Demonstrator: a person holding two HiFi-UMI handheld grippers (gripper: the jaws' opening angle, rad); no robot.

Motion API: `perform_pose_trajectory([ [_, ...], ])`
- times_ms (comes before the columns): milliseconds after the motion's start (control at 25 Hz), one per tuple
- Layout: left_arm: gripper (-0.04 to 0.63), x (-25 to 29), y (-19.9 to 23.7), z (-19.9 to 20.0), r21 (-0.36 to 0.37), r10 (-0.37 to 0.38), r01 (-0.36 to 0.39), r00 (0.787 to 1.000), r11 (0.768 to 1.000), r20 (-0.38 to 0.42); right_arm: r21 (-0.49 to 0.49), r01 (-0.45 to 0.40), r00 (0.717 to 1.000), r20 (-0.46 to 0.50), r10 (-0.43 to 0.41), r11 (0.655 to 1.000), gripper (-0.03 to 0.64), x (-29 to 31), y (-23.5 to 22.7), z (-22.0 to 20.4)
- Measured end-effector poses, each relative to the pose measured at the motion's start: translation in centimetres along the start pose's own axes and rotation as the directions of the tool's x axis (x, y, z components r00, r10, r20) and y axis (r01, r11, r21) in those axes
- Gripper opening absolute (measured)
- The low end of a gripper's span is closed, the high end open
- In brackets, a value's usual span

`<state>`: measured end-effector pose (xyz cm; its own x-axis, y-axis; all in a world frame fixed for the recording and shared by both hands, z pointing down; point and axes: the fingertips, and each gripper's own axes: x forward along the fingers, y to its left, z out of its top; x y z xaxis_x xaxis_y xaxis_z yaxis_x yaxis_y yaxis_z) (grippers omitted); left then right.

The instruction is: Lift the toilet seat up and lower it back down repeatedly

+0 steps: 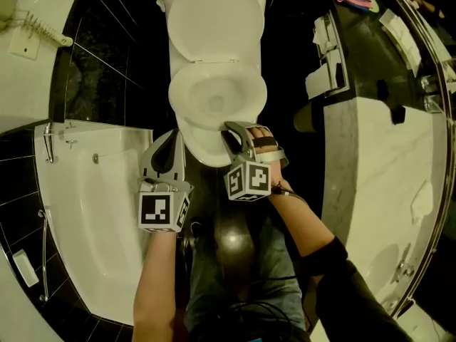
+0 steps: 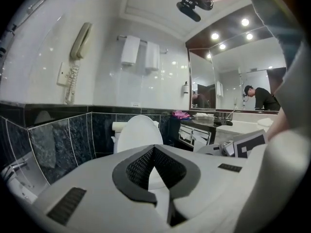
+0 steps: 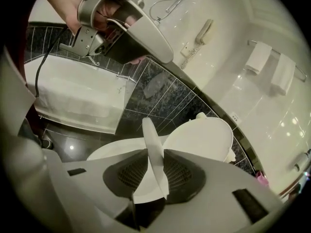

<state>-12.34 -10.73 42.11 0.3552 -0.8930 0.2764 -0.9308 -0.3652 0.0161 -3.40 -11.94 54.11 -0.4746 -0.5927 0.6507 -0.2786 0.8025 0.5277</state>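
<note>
The toilet seat [image 1: 178, 100] lay low over the bowl, its front edge standing as a thin white strip [image 3: 154, 152] between the fingers of the right gripper [image 1: 232, 131], which pinched it; the lid [image 1: 216, 20] stood raised behind; the left gripper [image 1: 173, 135] hovered just beside the bowl's front, fingertips together on nothing; a bathtub [image 1: 100, 212] lay to the left.

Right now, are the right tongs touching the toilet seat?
Touching. The right gripper view shows the seat rim running between the right tongs, with both pads against its sides and no gap.
</note>
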Motion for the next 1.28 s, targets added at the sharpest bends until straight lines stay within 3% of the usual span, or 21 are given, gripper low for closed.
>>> perform_pose_trajectory([
  [360,-0.012,1.3,1.7,5.9,0.015,0.043,-0.043,0.999,0.999,0.007,0.07,0.052,0.998,0.021,-0.053,0.996,0.114,0.6,-9.0,2.8],
  [840,-0.012,5.9,1.4,10.5,0.029,0.075,-0.075,0.997,0.997,0.007,0.146,0.086,0.993,0.07,-0.097,0.985,0.109,3.4,-19.2,4.7],
  [1280,-0.012,12.9,2.2,11.4,0.041,0.082,-0.082,0.997,0.996,0.014,0.21,0.136,0.982,0.101,-0.16,0.968,0.091,9.2,-30.1,5.4],
])
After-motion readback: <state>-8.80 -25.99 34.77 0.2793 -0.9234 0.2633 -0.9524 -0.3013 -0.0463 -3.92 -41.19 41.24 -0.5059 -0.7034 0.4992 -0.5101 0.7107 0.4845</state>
